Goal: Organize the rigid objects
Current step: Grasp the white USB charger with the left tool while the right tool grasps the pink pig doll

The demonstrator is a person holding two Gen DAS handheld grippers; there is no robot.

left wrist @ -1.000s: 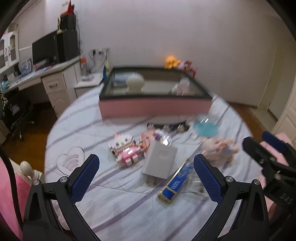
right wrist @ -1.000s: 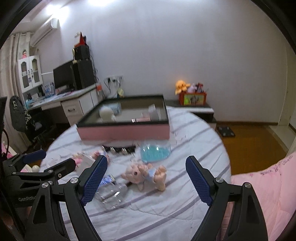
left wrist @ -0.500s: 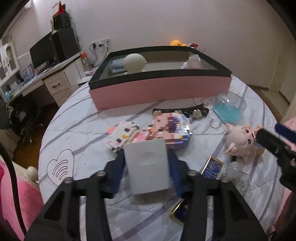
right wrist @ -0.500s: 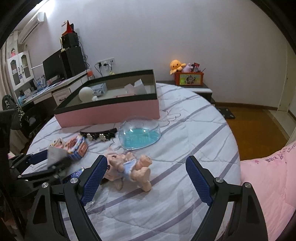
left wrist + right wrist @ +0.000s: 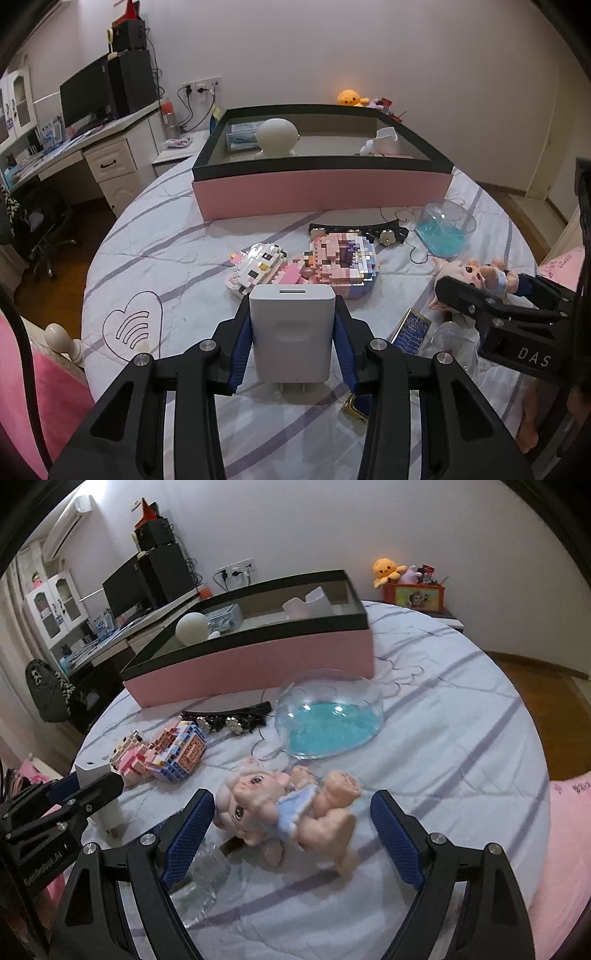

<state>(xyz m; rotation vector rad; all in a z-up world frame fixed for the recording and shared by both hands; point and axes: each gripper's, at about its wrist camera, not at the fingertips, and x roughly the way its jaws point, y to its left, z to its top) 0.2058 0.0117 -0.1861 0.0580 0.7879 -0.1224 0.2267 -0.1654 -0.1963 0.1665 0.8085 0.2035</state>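
White plastic fills the left wrist view: the left gripper [image 5: 292, 334] is clenched on a white charger block [image 5: 292, 328], blue pads pressed flat against its two long sides, plug prongs pointing down. Held that way it sits squarely between the jaws and seems lifted just clear of the bed [image 5: 177, 254], probably for a carry to the pink box [image 5: 321, 188] behind, where a pale round figure [image 5: 277, 134] and a few other items already lie. The right gripper [image 5: 291, 834] has its jaws released and spread wide, one on each side of the pig doll [image 5: 280, 808], which lies on its side on the sheet; that straddle suggests the doll is the next pick.

Still loose on the bed are two brick-built toys [image 5: 306, 264] touching each other, a clear dome with blue inside [image 5: 328, 716] near the box's front wall, a dark strap with charms [image 5: 229, 718] between them, a blue-and-gold flat box [image 5: 410, 330] and a crumpled clear bottle [image 5: 207, 875] near the right gripper's left jaw.

Bedding is pale lilac with purple stripes, slightly wrinkled. Beyond it stand a desk [image 5: 74, 147] with a monitor [image 5: 83, 98] and speakers, a dark chair, a wood floor and plain walls.
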